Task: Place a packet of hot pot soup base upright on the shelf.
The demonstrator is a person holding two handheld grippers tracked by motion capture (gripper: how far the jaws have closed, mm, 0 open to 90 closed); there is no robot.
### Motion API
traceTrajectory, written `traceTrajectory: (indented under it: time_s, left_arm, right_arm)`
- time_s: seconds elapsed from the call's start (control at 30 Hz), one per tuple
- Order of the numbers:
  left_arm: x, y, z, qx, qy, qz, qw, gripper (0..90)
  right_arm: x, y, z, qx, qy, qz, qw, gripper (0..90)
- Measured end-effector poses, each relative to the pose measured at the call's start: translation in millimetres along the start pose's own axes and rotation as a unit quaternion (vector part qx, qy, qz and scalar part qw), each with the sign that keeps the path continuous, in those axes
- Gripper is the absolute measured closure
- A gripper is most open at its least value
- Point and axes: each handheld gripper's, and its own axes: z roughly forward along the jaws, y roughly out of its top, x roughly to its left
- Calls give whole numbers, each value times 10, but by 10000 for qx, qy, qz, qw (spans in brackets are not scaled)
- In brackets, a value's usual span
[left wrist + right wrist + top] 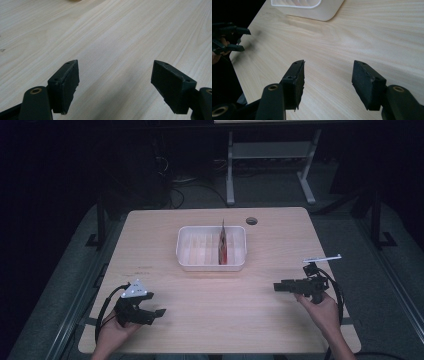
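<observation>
A white ribbed tray [186,265] sits at the middle of the wooden table [225,315], toward the far side. A thin red and orange flat piece [223,245] stands upright in its right half. My left gripper [156,304] rests low at the near left corner, held by a hand, jaws open over bare wood [116,70]. My right gripper [275,286] is at the near right, pointing left, jaws open with nothing between them [329,68]. In the right gripper view a corner of the tray [322,15] lies ahead, and the left gripper [239,38] is at far left.
A round cable hole [251,220] is in the table's far edge, right of the tray. Behind the table stand the white legs of another desk [230,170] with cables on the dark floor. The table's left edge [249,27] drops into darkness.
</observation>
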Motion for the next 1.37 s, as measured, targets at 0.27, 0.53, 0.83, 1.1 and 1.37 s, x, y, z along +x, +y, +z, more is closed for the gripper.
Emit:
traceTrajectory:
  time_s: [0.27,0.53,0.83,1.1,1.37]
  left_arm:
    - [-13,6,0,0,-6,35,10000,221]
    - [-14,0,-20,-12,-4,30,10000,220]
    - [-31,4,-8,-19,-26,37,10000,219]
    - [-41,5,0,-37,-111,50,9999,216]
    - [-51,13,8,-29,-165,116,9998,216]
  right_arm:
    - [8,-129,-15,32,39,-55,10000,424]
    - [-7,-264,-43,6,49,-113,9999,434]
    - [1,-437,-6,48,76,-132,9999,441]
    - [78,-574,-22,50,-1,-332,9994,428]
    - [197,-647,-83,-140,-3,-502,9986,412]
